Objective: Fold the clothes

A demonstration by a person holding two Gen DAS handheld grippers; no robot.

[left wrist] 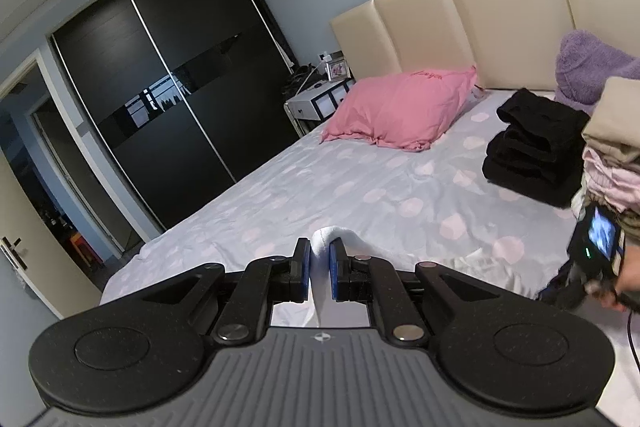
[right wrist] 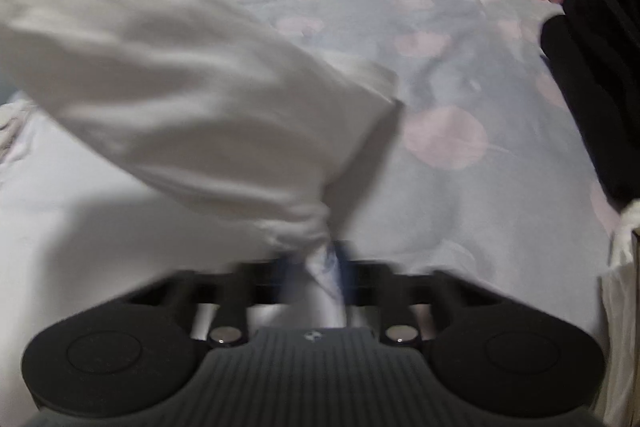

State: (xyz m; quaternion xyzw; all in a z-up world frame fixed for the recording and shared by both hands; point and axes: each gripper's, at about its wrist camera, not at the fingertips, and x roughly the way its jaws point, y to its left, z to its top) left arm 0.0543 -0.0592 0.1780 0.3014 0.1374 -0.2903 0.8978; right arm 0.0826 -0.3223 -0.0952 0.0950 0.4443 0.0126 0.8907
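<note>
A wide bed covered by a pale grey sheet with faded pink dots (left wrist: 360, 195) fills both views, backed by a cream padded headboard (left wrist: 480, 23). Past the bed's far side stands a black sliding-door wardrobe (left wrist: 160, 99), and a small white nightstand (left wrist: 316, 103) sits at the head corner beside it. A pink crumpled pillow (left wrist: 404, 107) lies at the head edge, touching the headboard. Near the head end on the right side rests a stack of folded black clothes (left wrist: 532, 151), with a purple fluffy blanket (left wrist: 592, 67) behind it against the headboard. Just beside the black stack rises a pile of beige and pale pink folded garments (left wrist: 612, 155).

The white long-sleeved cotton garment (right wrist: 172, 95) is lifted off the sheet near the foot edge, stretched between the two tools; in the right wrist view its sleeve-like length runs from upper left down into the jaws.

The left gripper (left wrist: 320, 259) is closed nearly all the way, its blue pads pinching a white fold of this garment. The right gripper (right wrist: 316, 267), blurred, is clamped on a bunched white end of the same cloth. In the left wrist view a person's hand (left wrist: 628, 279) holds that tool at the right edge.
</note>
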